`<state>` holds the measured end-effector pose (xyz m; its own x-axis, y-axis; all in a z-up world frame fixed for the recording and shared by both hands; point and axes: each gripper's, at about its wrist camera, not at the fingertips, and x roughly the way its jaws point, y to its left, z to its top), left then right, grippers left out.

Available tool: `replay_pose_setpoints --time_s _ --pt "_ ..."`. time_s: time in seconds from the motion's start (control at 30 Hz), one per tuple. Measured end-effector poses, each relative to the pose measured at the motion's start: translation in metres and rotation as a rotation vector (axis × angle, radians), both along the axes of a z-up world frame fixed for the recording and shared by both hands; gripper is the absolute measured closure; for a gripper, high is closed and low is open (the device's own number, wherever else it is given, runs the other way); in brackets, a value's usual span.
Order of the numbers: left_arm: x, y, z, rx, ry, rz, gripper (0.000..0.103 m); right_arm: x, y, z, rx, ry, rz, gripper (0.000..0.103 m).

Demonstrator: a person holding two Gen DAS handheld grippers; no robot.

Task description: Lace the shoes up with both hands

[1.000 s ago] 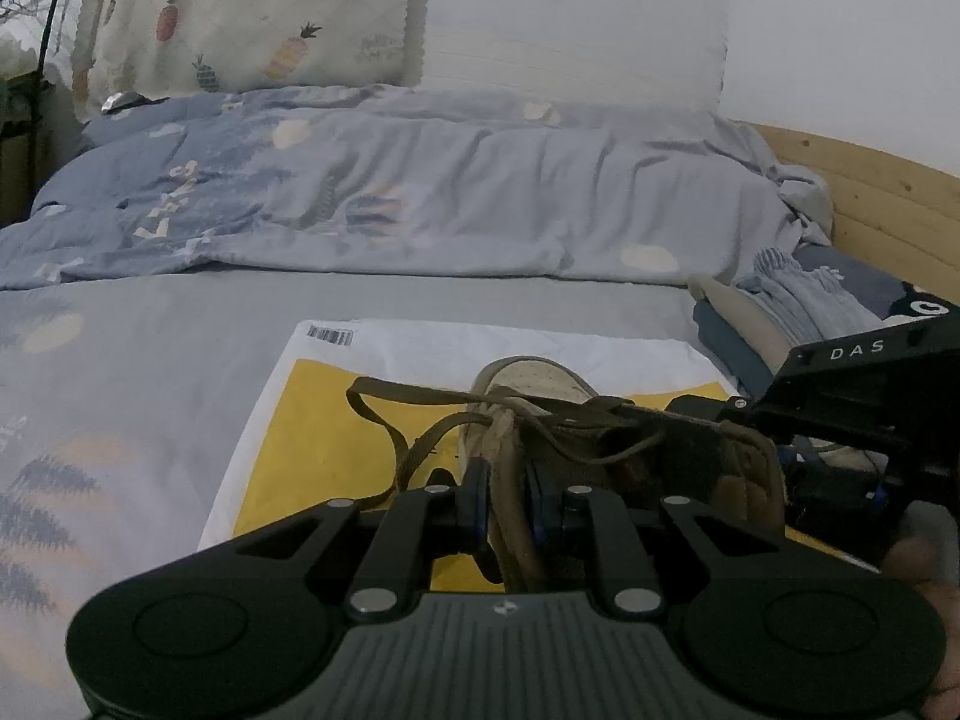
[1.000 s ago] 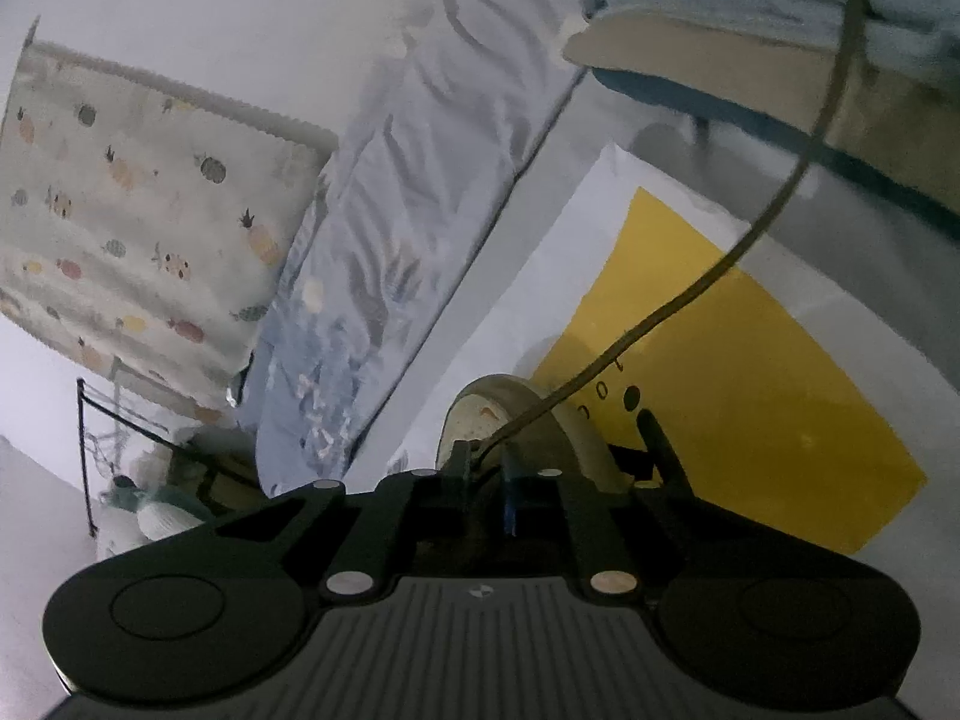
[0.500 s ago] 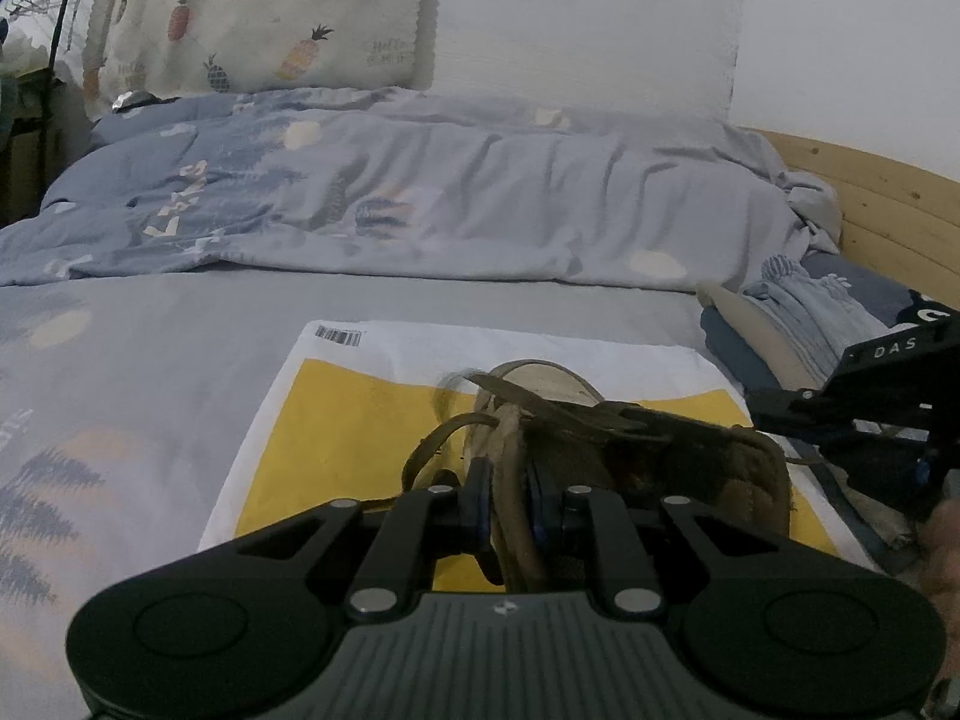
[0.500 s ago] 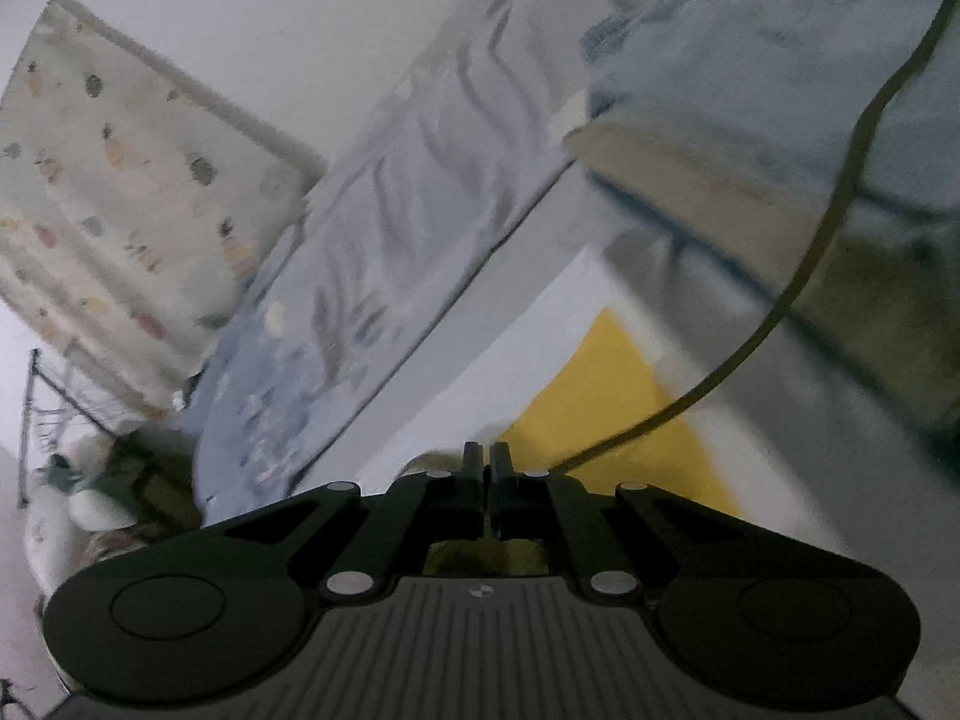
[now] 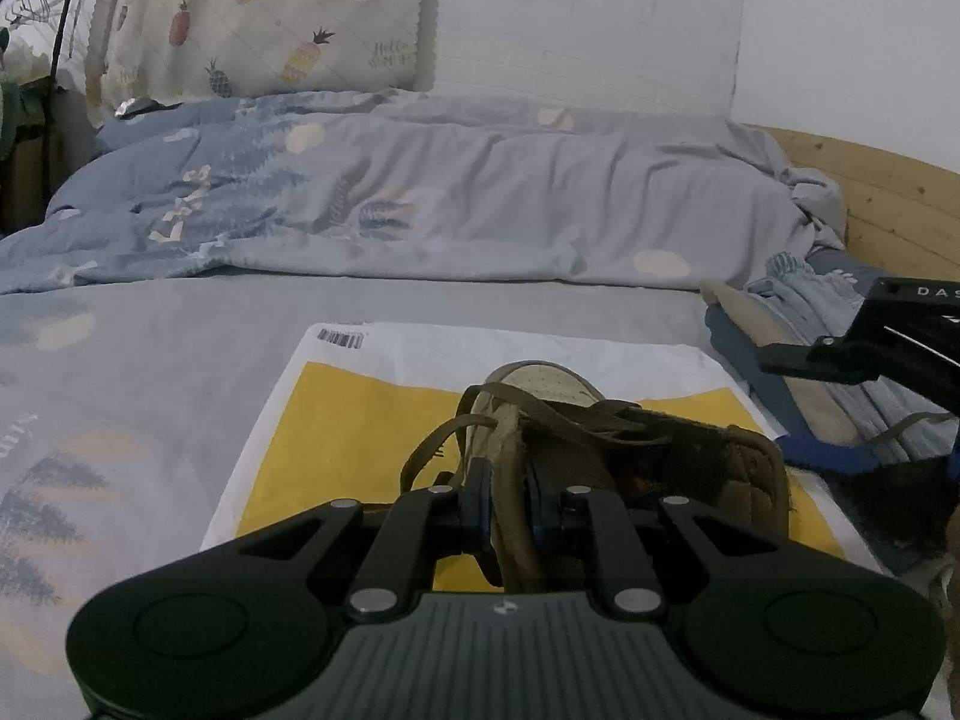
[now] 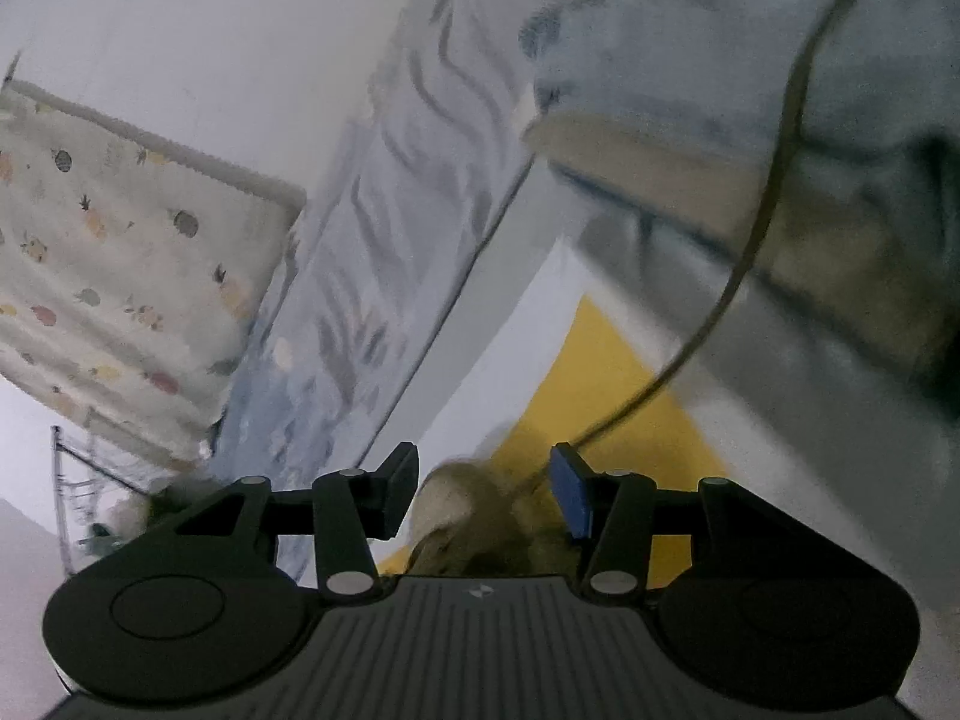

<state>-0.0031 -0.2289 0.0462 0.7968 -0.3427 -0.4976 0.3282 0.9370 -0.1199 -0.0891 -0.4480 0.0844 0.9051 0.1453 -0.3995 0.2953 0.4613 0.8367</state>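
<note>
A worn tan shoe (image 5: 606,438) with brown laces lies on a yellow and white mailer bag (image 5: 360,408) on the bed. My left gripper (image 5: 510,504) is shut on the shoe's near upper edge, both pads pressing the tan rim. A slack lace loop (image 5: 432,450) hangs at the shoe's left. The right gripper's black body (image 5: 876,342) shows at the right edge. In the right wrist view my right gripper (image 6: 486,492) is opening above the shoe (image 6: 474,528). The brown lace (image 6: 750,252) runs from beside the blue pad (image 6: 570,498) up to the upper right, not pinched.
A rumpled blue-grey duvet (image 5: 420,198) fills the back of the bed. Folded clothes (image 5: 798,324) are stacked to the right of the bag, under the right gripper. A wooden bed frame (image 5: 888,204) and a pineapple-print cloth (image 5: 258,18) stand behind.
The right gripper's jaws, pinched on the lace before, have come apart and let it go. It drew away to the right, and the lace loop at the shoe's left shrank. The left gripper kept its grip.
</note>
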Motion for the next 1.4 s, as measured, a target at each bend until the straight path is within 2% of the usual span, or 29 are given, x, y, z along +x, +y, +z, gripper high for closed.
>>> replay_pose_setpoints --time_s 0.27,0.6,0.77,0.83,0.9,0.97,1.07,1.4 --pt "-0.001 -0.001 0.000 0.005 -0.003 0.007 0.092 0.005 0.015 -0.005 0.097 -0.001 0.076 0.052" --pt "0.000 0.000 0.003 -0.001 -0.010 0.018 0.092 0.016 0.025 -0.019 0.157 0.035 0.052 0.052" --pt "0.001 0.001 0.005 -0.006 -0.011 0.011 0.095 0.020 0.024 -0.029 0.170 0.047 0.028 0.062" --pt "0.001 0.000 0.005 -0.005 -0.010 0.011 0.095 0.020 0.025 -0.029 0.163 0.047 0.023 0.067" --pt "0.002 0.000 0.006 -0.004 -0.011 0.010 0.095 0.021 0.026 -0.029 0.151 0.040 0.025 0.082" --pt "0.003 0.003 0.005 -0.004 -0.011 0.008 0.095 0.022 0.027 -0.027 0.132 0.032 0.033 0.091" --pt "0.007 0.007 0.004 -0.006 -0.011 0.000 0.095 0.022 0.032 -0.021 0.072 0.017 0.049 0.098" --pt "0.005 0.007 0.002 -0.027 -0.013 0.014 0.095 0.018 0.036 -0.004 -0.103 0.005 0.069 0.102"
